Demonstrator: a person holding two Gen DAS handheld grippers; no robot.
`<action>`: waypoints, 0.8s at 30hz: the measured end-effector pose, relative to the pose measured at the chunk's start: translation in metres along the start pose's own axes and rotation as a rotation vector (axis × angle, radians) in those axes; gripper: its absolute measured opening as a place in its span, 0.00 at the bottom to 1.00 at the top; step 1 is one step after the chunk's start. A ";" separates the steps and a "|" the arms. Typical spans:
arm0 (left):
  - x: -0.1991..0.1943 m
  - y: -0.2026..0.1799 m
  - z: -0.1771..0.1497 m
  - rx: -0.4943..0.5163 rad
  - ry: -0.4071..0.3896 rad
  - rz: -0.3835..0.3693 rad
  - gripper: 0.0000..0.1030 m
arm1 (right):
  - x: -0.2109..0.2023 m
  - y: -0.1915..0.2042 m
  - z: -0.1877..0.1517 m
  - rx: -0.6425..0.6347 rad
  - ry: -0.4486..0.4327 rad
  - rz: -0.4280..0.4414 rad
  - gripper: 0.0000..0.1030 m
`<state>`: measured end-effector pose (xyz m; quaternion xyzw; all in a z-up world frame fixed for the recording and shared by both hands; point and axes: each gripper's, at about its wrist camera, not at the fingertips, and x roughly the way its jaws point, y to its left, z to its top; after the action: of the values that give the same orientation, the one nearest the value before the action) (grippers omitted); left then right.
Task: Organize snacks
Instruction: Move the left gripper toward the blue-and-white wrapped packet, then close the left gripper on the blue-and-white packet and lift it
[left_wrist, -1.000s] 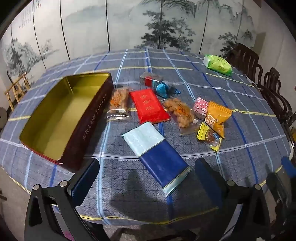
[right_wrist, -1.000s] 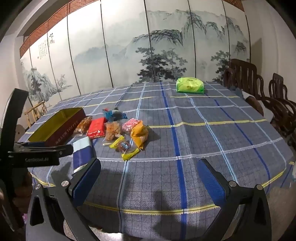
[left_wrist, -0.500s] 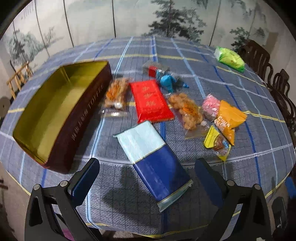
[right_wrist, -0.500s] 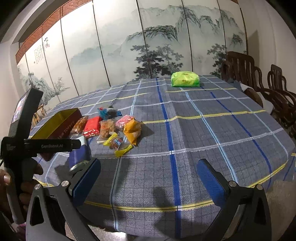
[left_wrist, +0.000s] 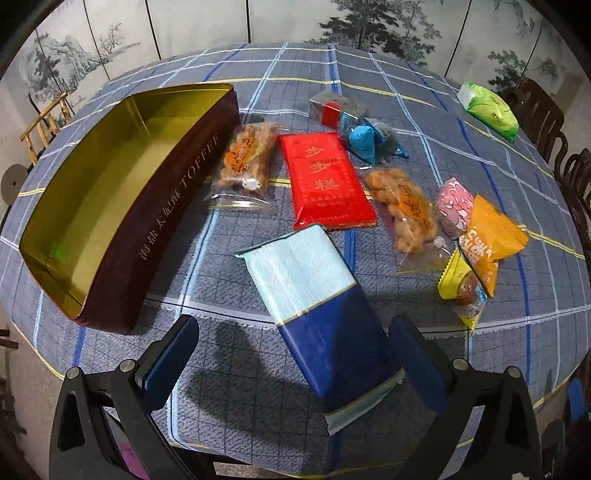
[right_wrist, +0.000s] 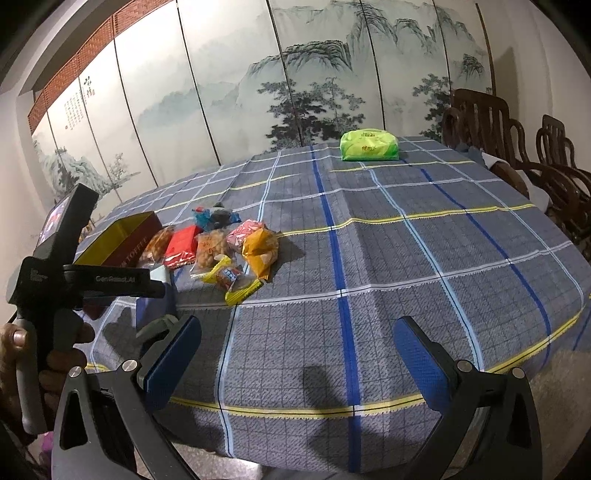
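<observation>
Snacks (left_wrist: 327, 181) on tablecloth, both grippers' fingers (left_wrist: 168, 354) spread wide, empty

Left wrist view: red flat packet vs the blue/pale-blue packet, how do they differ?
Colour: the red packet is plain red with gold characters; the blue packet is half pale blue, half dark blue.
Size: the blue packet looks longer, though it is nearer the camera.
Position: the red packet lies mid-table beside the clear bags; the blue packet lies nearest, its dark end between the open fingers of the left gripper.
Shared: both are flat, sealed and outside the tin.
</observation>
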<state>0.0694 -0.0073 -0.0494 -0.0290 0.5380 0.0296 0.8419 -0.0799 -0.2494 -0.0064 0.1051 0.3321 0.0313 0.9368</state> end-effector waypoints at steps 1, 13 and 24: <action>-0.001 0.000 -0.001 0.004 -0.009 0.004 0.99 | 0.000 0.000 0.000 -0.001 0.000 -0.001 1.00; -0.002 -0.009 0.002 0.017 0.019 0.020 0.99 | 0.003 -0.002 -0.002 0.008 0.008 0.005 1.00; 0.009 -0.008 0.007 -0.031 0.074 0.024 0.99 | 0.005 -0.003 -0.004 0.016 0.013 0.006 1.00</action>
<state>0.0803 -0.0147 -0.0542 -0.0365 0.5684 0.0469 0.8206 -0.0789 -0.2509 -0.0132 0.1137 0.3381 0.0323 0.9337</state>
